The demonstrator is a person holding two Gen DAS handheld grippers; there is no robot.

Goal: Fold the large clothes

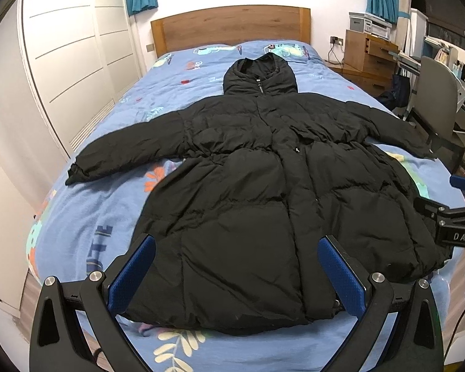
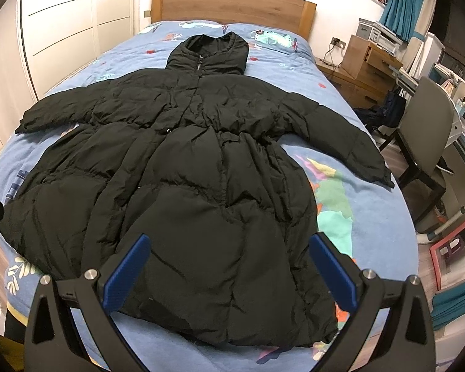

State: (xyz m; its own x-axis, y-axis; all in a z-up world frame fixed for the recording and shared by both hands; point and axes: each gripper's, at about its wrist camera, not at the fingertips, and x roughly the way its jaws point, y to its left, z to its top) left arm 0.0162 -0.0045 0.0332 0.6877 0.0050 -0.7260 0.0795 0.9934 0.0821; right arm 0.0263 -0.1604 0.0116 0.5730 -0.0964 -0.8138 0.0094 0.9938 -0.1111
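A black puffer coat (image 1: 248,186) lies face up and spread flat on the bed (image 1: 108,217), sleeves out wide, hood toward the headboard (image 1: 229,28). The left gripper (image 1: 235,248) hangs over the hem, jaws wide apart. The right gripper (image 1: 443,217) pokes in at the coat's edge.

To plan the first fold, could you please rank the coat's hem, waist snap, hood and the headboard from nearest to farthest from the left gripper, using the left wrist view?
1. Hem: right between the open left gripper fingers.
2. Waist snap: mid-coat, slightly right.
3. Hood: far end of the coat, centre.
4. Headboard: behind the hood, against the wall.
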